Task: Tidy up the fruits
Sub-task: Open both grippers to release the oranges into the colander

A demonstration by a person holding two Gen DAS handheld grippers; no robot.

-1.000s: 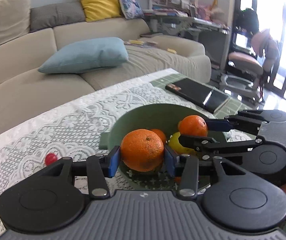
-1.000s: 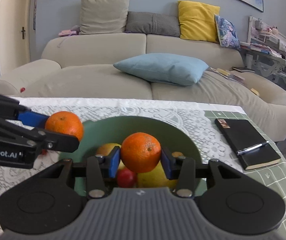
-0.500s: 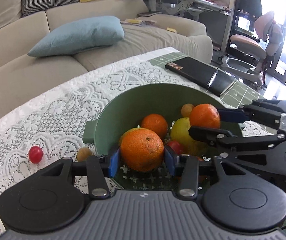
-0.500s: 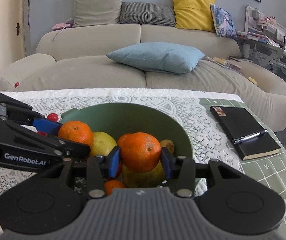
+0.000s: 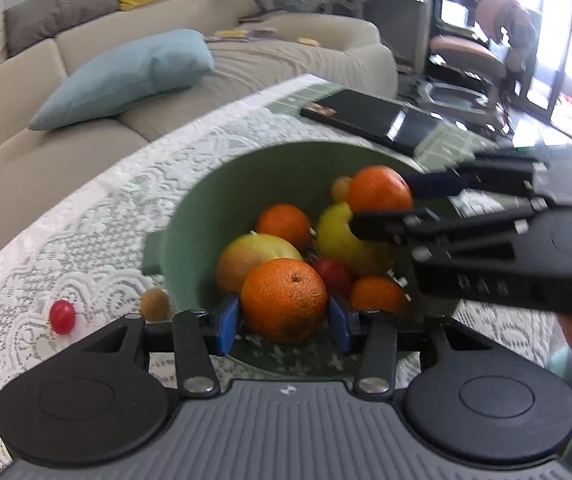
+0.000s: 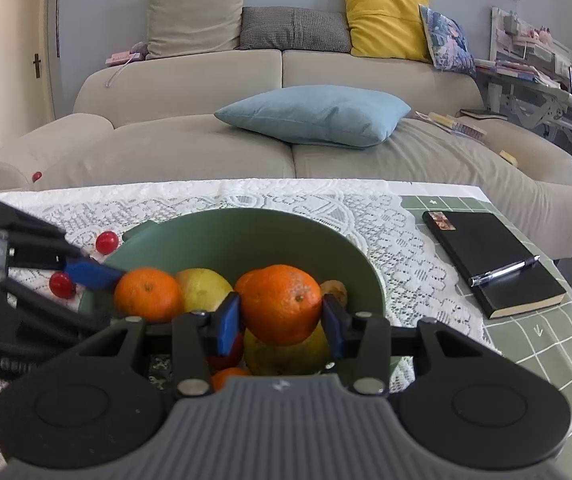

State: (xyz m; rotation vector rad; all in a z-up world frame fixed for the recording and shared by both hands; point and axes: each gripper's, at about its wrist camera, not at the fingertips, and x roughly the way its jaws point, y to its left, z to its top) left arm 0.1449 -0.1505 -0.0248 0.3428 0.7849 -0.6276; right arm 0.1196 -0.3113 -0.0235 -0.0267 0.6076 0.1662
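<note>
While both grippers hang over the green bowl (image 6: 246,236), each one clamps an orange between its blue pads. Going left to right in the right wrist view, two small red fruits (image 6: 106,241) lie on the lace cloth (image 6: 385,240) at the bowl's ten o'clock side, just outside its rim. Next comes the left gripper (image 6: 126,288), reaching in from nine o'clock, its jaws pressed on an orange (image 6: 148,294) above the bowl's left part. Behind that sits a yellow-green fruit (image 6: 204,290) inside the bowl. At the centre, the right gripper (image 6: 282,320) holds a second orange (image 6: 280,304) over the pile of fruit, and a small brown fruit (image 6: 335,290) peeks out at its three o'clock. Farther right, well apart from the bowl, a black notebook (image 6: 493,264) lies on the green checked mat (image 6: 545,344) with a pen (image 6: 503,270) across it. From the left wrist view, a small brown fruit (image 5: 154,303) rests on the cloth just beside the bowl's outer wall at eight o'clock, and a red one (image 5: 62,317) lies farther left. A beige sofa (image 6: 206,152) with a blue cushion (image 6: 313,114) stands beyond the table.
</note>
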